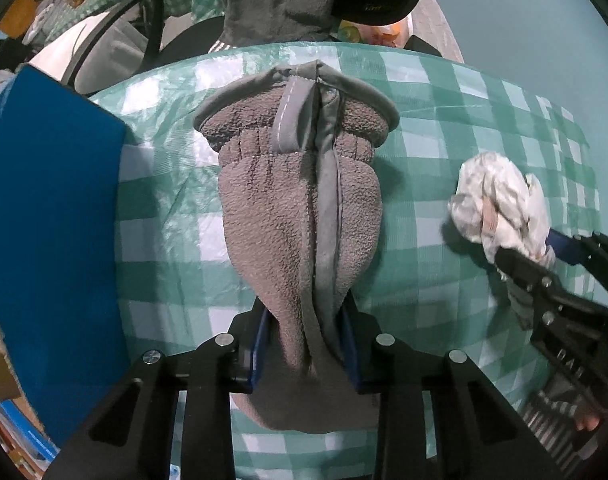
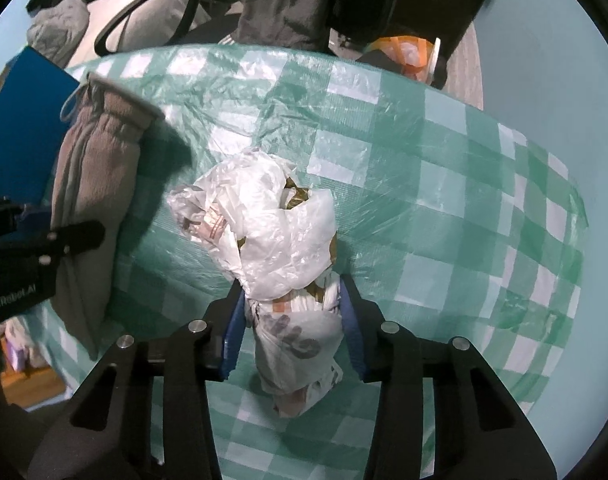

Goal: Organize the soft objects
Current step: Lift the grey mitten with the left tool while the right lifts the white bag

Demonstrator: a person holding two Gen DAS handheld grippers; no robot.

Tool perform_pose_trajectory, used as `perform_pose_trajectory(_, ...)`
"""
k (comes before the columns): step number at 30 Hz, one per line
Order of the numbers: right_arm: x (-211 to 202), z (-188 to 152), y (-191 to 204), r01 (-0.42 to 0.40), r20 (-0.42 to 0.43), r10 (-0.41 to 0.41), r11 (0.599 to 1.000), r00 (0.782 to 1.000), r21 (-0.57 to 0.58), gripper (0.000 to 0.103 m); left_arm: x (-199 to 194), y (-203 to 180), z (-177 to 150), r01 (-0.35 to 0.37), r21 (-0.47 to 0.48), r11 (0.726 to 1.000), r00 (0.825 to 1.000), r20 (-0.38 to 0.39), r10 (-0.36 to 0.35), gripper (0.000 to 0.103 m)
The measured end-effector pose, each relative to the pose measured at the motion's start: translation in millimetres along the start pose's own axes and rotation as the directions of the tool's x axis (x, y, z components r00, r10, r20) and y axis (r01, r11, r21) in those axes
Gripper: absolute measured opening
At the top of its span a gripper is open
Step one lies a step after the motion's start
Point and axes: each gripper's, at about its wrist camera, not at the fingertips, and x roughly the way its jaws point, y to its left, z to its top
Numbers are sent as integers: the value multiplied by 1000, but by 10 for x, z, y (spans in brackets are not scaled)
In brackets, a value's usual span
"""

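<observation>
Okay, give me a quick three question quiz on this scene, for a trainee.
1. True or false: the left gripper is shut on the grey fleece mitten.
2. What does the right gripper grip? A) crumpled plastic bag B) blue board C) nothing
3. What pattern is the tablecloth?

Key: 1 true; 2 A; 3 green and white checks.

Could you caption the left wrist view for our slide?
Left tool pinches a grey fleece mitten over the checked tablecloth.
</observation>
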Motion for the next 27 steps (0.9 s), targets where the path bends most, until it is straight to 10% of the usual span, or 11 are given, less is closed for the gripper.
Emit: perform_pose_trajectory(27,-956,-27,534,-77,150,68,995,986,55,42,-983,309,-451,-4,29,1000,985,170,-1,31)
